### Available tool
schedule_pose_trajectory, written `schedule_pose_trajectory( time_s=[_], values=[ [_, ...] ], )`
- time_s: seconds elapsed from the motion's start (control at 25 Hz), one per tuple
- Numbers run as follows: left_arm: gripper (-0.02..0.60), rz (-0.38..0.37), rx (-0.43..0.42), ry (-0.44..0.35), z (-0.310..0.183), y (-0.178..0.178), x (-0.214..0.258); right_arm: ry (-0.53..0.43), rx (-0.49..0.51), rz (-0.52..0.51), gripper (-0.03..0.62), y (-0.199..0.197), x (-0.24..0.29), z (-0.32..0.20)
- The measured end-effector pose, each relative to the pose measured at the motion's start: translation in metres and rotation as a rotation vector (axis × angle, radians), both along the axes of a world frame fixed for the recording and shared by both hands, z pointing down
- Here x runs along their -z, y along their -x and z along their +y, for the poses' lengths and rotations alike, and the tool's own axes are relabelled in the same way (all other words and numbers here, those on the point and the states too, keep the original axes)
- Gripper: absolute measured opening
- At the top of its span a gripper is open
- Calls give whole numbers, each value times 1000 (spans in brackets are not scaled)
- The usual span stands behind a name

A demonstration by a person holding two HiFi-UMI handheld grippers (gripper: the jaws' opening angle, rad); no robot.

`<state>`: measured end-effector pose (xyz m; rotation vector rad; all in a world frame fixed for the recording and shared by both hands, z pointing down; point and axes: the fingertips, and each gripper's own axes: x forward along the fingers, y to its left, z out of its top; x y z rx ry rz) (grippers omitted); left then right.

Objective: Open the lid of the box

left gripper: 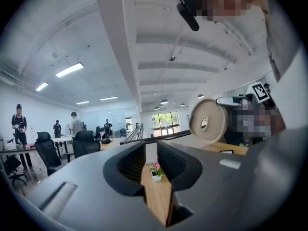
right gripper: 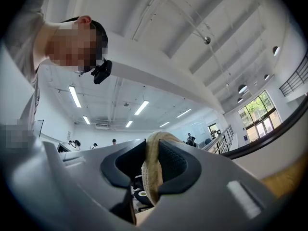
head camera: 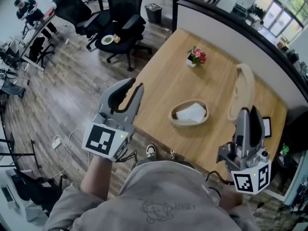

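Note:
The box is a shallow woven basket [head camera: 174,121] on the wooden table [head camera: 161,83], with white cloth lying inside it. Its round woven lid [head camera: 244,86] is lifted off and stands on edge up in the air to the right of the basket. My right gripper [head camera: 249,110] is shut on the lid's lower rim. The right gripper view shows the woven rim [right gripper: 151,146] pinched between the jaws. My left gripper [head camera: 130,87] hovers over the table's near left edge, left of the basket. Its jaws stand a little apart with nothing between them. The left gripper view shows the raised lid [left gripper: 208,121] ahead to the right.
A small pot of pink flowers [head camera: 195,57] stands at the far side of the table. A small framed card [head camera: 266,127] lies near the right edge. Black office chairs [head camera: 122,23] stand on the floor beyond the table. A partition wall runs along its right side.

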<state>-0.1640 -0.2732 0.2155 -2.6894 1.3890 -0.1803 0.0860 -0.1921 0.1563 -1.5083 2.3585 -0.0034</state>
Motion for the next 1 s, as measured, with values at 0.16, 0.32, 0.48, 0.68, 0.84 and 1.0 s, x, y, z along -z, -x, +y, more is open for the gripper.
schedule_pose_trajectory(
  time_s=[0.16, 0.32, 0.48, 0.68, 0.84, 1.0],
  values=[
    [30, -19, 44, 47, 10, 4, -7, 55, 42, -24, 94, 5, -7, 4],
    [0, -15, 33, 84, 16, -1, -16, 80, 51, -29, 94, 6, -13, 0],
    [2, -41, 17, 94, 18, -7, -17, 75, 31, 14, 93, 5, -12, -3],
    [2, -40, 40, 86, 16, -3, -12, 85, 25, 32, 94, 8, -14, -1],
    [0, -42, 29, 108, 20, -5, -17, 93, 17, 37, 94, 6, -19, 0],
    [2, -45, 34, 54, 16, -6, -11, 101, 16, 41, 94, 2, -25, -1]
  ],
)
